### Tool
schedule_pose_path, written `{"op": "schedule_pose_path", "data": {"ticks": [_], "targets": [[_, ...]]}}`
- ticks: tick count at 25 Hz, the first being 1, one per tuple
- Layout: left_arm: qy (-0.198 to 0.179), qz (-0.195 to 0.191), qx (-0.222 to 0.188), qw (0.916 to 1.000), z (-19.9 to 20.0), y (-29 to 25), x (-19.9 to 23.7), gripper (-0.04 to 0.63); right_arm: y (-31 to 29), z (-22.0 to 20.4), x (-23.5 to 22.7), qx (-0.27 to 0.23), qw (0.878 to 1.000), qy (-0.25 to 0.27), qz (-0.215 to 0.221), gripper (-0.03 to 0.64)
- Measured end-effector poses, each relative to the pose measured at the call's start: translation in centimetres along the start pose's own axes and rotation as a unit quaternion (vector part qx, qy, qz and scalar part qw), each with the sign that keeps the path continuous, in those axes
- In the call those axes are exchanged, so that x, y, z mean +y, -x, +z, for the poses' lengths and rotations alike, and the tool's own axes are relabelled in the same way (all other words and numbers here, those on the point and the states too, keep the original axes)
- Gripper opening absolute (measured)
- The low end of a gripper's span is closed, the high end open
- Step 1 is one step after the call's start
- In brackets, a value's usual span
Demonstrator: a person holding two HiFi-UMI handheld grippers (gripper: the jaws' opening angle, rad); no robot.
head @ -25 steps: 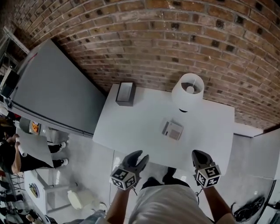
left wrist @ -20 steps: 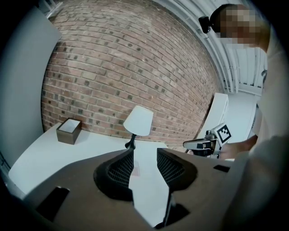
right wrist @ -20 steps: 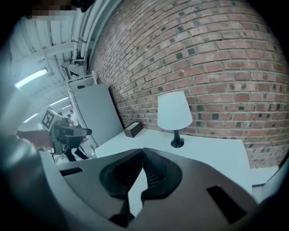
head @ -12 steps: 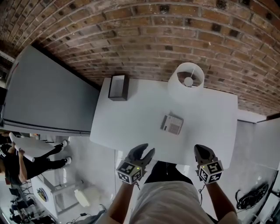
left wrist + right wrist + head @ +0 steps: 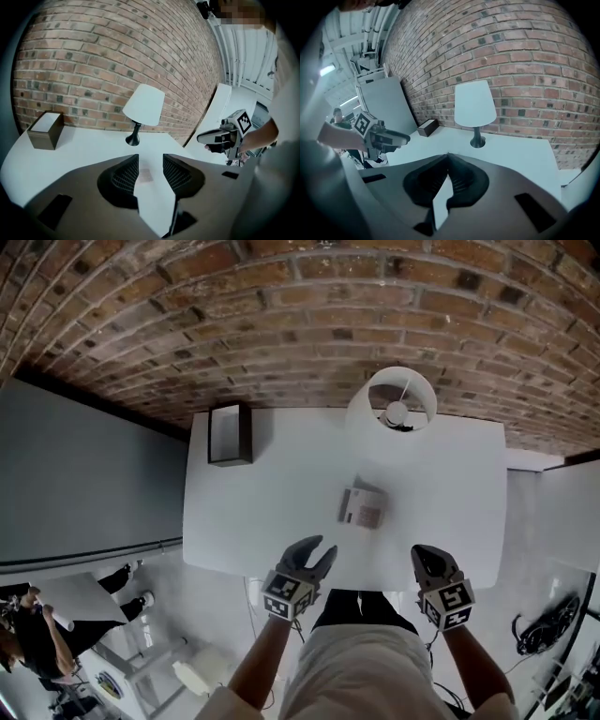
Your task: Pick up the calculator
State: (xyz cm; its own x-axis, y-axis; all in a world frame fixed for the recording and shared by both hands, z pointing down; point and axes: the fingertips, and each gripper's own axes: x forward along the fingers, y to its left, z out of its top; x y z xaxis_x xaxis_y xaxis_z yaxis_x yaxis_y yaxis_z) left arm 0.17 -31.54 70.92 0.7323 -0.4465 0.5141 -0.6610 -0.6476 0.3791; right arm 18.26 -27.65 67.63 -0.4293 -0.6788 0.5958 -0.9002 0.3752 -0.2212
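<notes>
Two grippers at edge, calculator seemingly mid-table

One calculator, one lamp, one box, one table

Hand-held tools: left gripper and right gripper, dark grey moulded two-jaw bodies, ribbed inner pads. Each bears a white marker cube printed with black squares. Wearer: pale grey short-sleeved shirt.
</notes>
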Motion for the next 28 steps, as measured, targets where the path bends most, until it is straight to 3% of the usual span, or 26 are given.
{"op": "schedule_pose_path", "data": {"ticks": [13, 28], "targets": [[0.015, -0.018, 0.079, 0.9966, -6.1, -9.4, 6.0, 0.183, -5.1, -2.7, -0.2, 0.04, 0.998, -0.035, -0.022, 0.012], [0.048, -0.032, 0.16, 0.9854, -11.4, -16.7, 9.3, 0.195, -7.8, -3.4, -1.3, 0.051, 0.996, -0.061, -0.04, 0.012]]}}
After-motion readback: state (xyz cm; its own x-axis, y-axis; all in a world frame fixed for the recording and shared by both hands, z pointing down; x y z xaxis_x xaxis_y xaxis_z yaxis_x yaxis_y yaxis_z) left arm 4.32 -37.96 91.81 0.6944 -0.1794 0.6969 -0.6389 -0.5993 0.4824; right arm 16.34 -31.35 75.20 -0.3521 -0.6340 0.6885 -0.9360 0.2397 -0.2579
